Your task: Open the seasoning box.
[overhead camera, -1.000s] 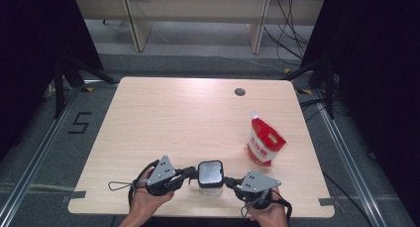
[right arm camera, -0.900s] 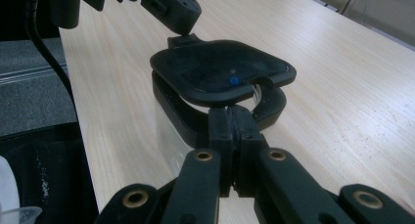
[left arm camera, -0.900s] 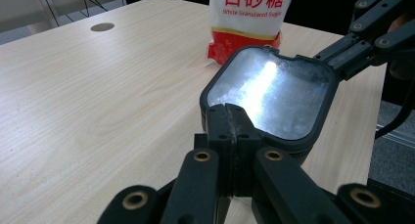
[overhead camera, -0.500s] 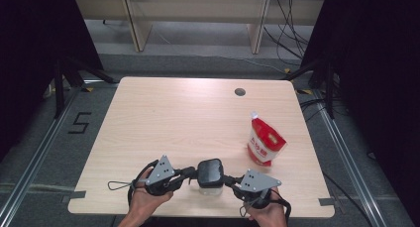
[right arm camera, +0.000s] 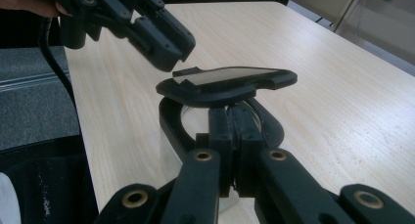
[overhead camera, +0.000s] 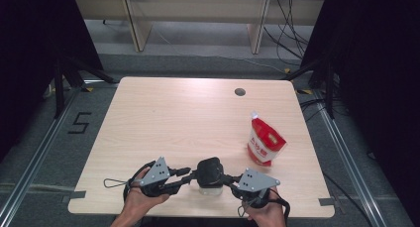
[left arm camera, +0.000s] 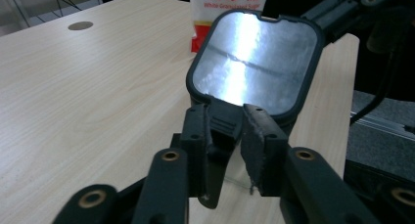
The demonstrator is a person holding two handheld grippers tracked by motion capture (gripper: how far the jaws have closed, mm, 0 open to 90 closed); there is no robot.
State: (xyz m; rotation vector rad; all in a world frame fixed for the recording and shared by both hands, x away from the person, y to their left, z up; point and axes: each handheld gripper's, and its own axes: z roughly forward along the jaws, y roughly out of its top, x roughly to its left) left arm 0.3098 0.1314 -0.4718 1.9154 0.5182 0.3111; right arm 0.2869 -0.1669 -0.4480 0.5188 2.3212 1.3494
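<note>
Lower middle of the high view: clear container [overhead camera: 210, 188] with black-rimmed lid [overhead camera: 210, 169] on the table [overhead camera: 188, 113], between the two grippers. From that height the lid is just a dark blob; jaw contact unreadable there.

Left gripper view fills this in: left gripper [left arm camera: 229, 131] has its jaws clamped on a black tab at the lid's near edge, and the lid [left arm camera: 257, 62] is tipped up toward the camera, its shiny grey panel taking the upper right of the frame. Red-and-white sugar bag [left arm camera: 227, 9] stands right behind it at top centre, only partly in frame. Table hole [left arm camera: 80, 25] upper left.

Right gripper view shows the side profile: lid [right arm camera: 230, 82] lifted off the container rim [right arm camera: 171, 121], raised at frame centre. Right gripper [right arm camera: 234, 131] has its jaws pressed tight together at the container's near rim; the wall seems pinched between them, can't tell for certain. The left gripper [right arm camera: 161, 43] comes in from upper left onto the lid's edge.

High view alone places the sugar bag [overhead camera: 265, 140] right of centre, well apart from the container, with a hand [overhead camera: 141, 202] behind the left gripper [overhead camera: 185, 175] and the right gripper [overhead camera: 230, 180] opposite it.
</note>
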